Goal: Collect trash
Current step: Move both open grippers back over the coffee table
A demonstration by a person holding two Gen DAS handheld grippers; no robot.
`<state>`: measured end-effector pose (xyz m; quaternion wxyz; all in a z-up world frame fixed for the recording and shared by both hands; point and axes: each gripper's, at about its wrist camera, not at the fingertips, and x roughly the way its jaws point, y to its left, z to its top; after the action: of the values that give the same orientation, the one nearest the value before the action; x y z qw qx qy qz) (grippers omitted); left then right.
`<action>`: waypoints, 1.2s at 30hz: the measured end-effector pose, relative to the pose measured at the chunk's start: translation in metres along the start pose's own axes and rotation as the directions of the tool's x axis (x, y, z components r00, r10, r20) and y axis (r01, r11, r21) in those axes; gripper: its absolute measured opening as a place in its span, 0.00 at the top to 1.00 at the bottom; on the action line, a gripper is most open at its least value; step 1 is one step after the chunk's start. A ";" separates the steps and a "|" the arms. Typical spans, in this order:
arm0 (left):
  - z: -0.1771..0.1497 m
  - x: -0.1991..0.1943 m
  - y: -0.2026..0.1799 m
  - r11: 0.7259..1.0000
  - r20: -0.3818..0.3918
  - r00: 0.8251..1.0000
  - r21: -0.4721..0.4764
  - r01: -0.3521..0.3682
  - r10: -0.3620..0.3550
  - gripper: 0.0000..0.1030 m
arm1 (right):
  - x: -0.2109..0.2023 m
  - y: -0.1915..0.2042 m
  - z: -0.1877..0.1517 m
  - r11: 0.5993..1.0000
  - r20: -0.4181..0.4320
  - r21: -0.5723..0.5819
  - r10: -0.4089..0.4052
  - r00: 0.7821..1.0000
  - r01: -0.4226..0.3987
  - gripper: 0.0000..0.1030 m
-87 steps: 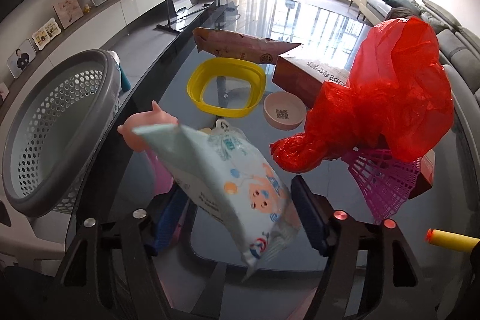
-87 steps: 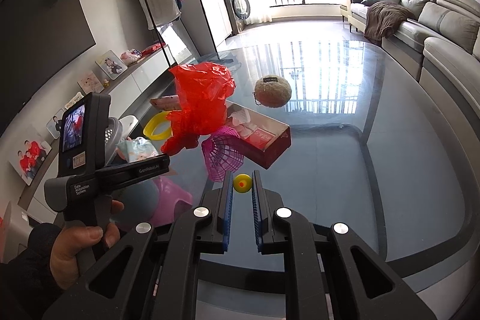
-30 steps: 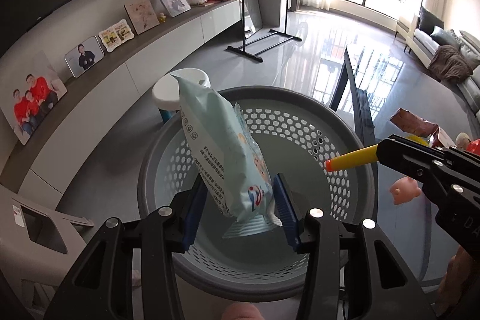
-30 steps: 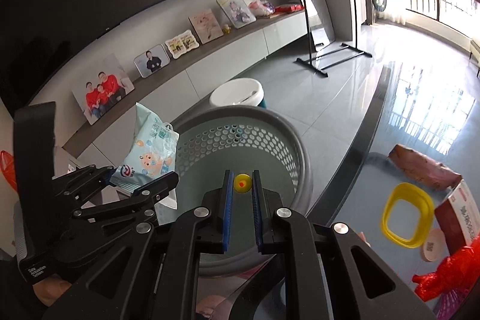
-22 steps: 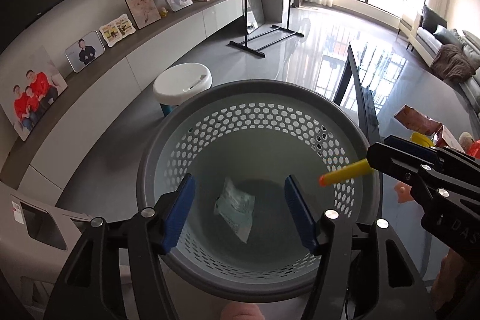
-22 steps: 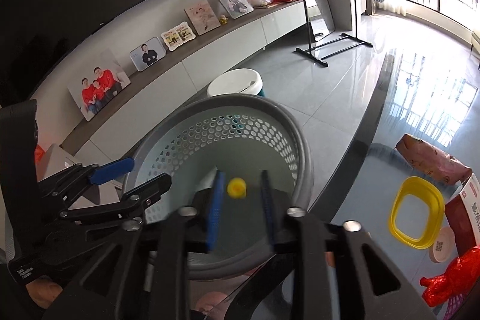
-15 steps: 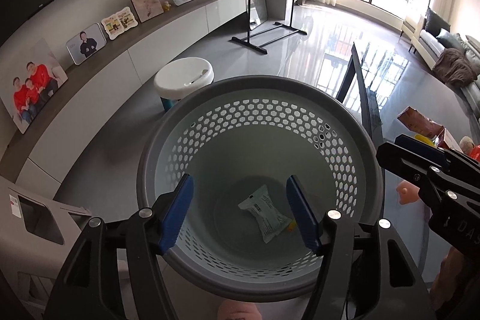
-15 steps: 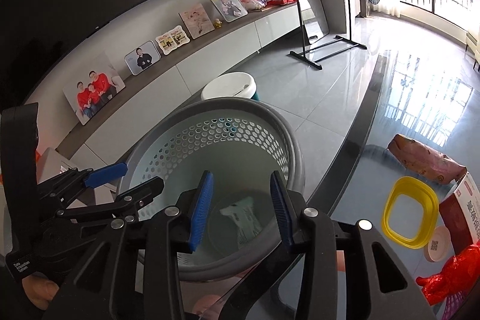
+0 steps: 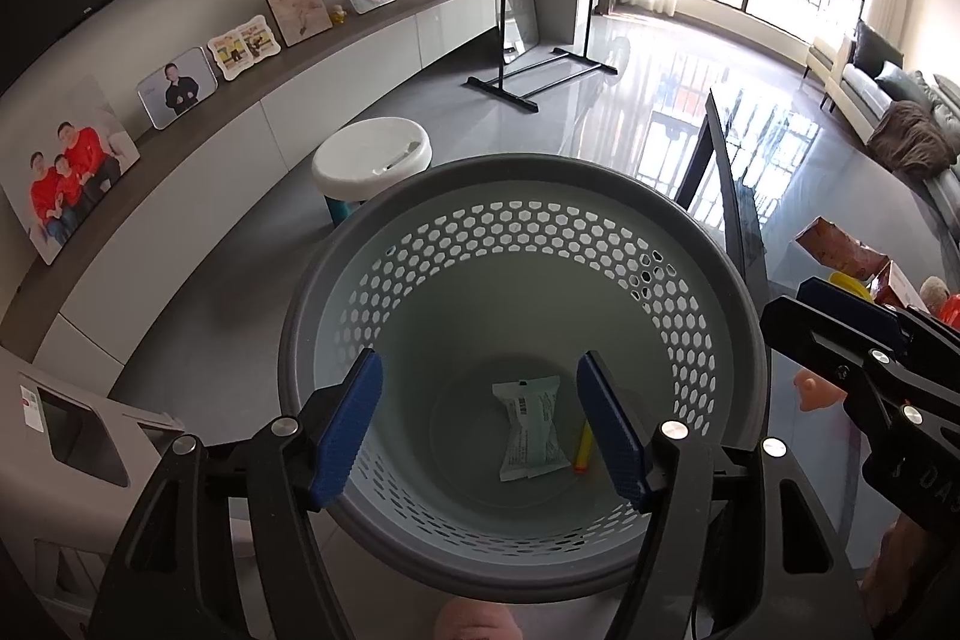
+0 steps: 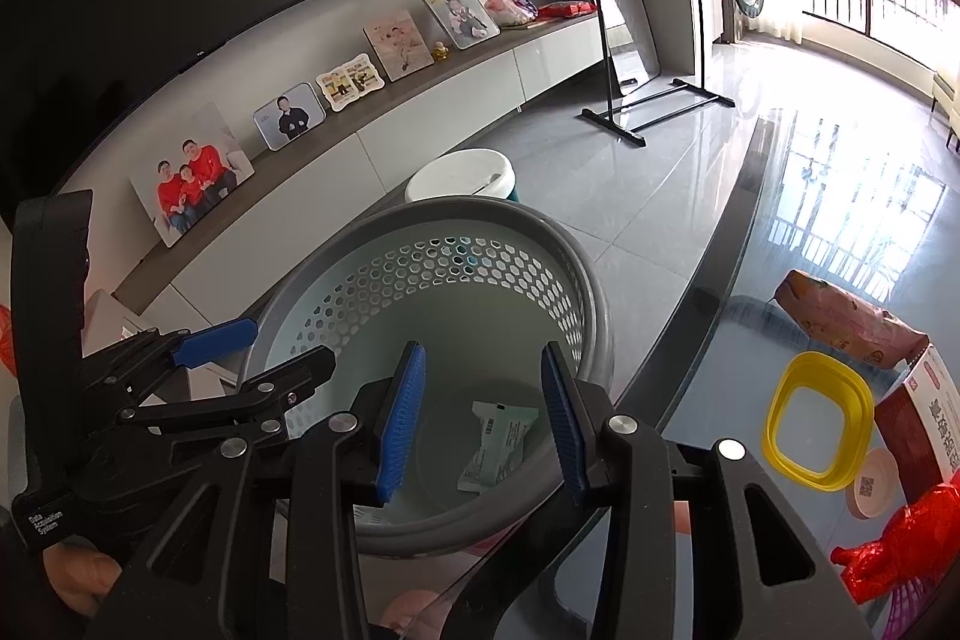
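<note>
Left wrist view: grey basket point(image 9: 312, 340) fills center frame, wipes pack point(image 9: 531, 427) and yellow dart point(image 9: 583, 451) at its bottom. Left gripper point(image 9: 480, 424) and right gripper point(image 10: 480, 415) both spread, empty. I'd lift straight clear of the rim.

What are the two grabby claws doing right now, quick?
Left gripper: open, holding nothing, above the basket.
Right gripper: open, holding nothing, above the same basket.
</note>
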<state>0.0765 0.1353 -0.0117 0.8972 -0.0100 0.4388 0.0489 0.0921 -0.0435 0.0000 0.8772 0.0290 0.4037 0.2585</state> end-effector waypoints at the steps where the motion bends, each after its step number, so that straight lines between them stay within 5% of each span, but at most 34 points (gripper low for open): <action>1: 0.000 0.000 0.000 1.000 0.002 1.000 -0.003 0.002 -0.002 0.35 | -0.002 0.000 -0.001 1.000 0.002 0.002 -0.001 1.000 0.001 0.60; 19: -0.004 -0.027 -0.019 0.998 0.089 0.995 0.049 0.029 -0.034 0.16 | -0.076 -0.032 -0.051 0.986 0.111 0.116 -0.133 0.985 0.121 0.40; 36: -0.009 -0.054 -0.084 0.979 0.123 0.978 0.142 0.149 -0.167 0.07 | -0.160 -0.105 -0.120 0.901 0.139 0.283 -0.379 0.915 0.330 0.32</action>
<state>0.0450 0.0465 0.0232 0.9244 0.0179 0.3775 -0.0511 -0.0354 -0.2295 0.0030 0.9330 0.0912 0.3462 0.0362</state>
